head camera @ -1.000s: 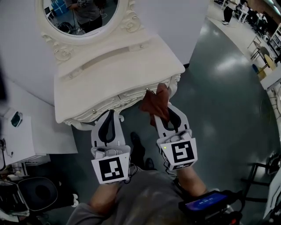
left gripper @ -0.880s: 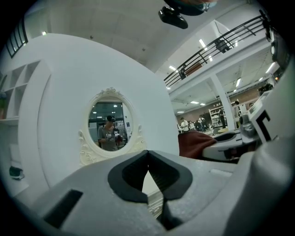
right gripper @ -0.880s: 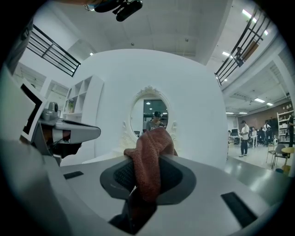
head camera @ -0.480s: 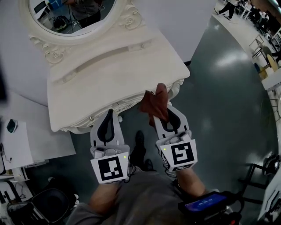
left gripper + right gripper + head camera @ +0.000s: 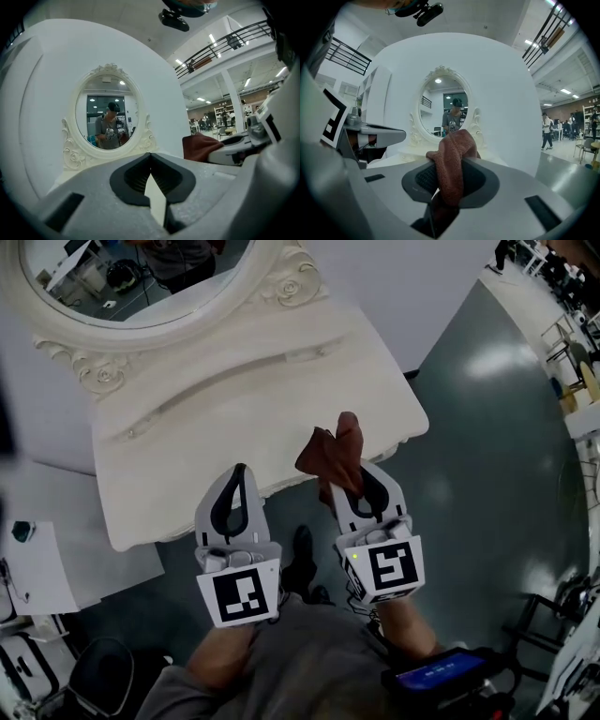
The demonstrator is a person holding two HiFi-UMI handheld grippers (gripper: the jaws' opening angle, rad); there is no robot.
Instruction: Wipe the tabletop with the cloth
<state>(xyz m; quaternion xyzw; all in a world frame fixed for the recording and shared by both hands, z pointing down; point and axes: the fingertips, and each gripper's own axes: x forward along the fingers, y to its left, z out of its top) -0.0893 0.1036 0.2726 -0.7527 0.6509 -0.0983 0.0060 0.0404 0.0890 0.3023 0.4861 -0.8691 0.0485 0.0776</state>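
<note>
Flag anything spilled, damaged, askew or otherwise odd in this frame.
Nothing stands out. The right gripper is shut on the bunched reddish-brown cloth near the tabletop's front edge. The left gripper is shut with nothing in it. No spill or damage shows on the tabletop or the mirror.

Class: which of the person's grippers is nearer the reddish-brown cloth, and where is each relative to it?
Right. The right gripper is shut on the cloth, which sticks out beyond its jaws. The left gripper, shut and empty, sits apart to the cloth's left.
</note>
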